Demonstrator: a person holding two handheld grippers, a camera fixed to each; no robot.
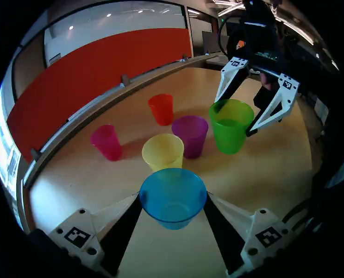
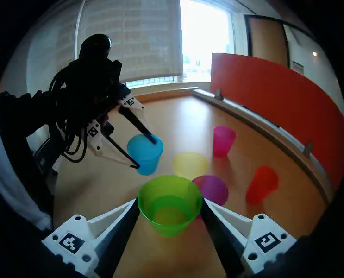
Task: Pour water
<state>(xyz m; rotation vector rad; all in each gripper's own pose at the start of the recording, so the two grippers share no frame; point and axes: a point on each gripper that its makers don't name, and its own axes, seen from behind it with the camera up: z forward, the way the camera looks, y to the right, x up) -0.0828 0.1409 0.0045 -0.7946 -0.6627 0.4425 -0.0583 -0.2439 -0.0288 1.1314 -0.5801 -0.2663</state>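
You've got a cup in each set of tongs right now: the left tongs [image 1: 172,198] are closed narrow on the blue cup [image 1: 173,209], both fingers pressing its sides just under the rim, and the right tongs [image 2: 170,202] clamp the green cup [image 2: 170,212] the same way. The green one looks to hold some water, with a level line visible inside it, while the blue one looks empty or nearly so. They sit well apart over the bench [image 1: 264,171], with the yellow cup [image 1: 163,151], purple cup [image 1: 190,134], red cup [image 1: 161,109] and pink cup [image 1: 106,142] clustered between and behind them. Whether either held cup rests on the bench or hangs just above it, you can't tell from here. These look like thin, light plastic: the smooth, tapered walls will likely flex if you squeeze hard and slide down if you squeeze soft. Your grip high on the wall suits that taper. Expect the green cup's weight to shift as it tips, so tilt gently.
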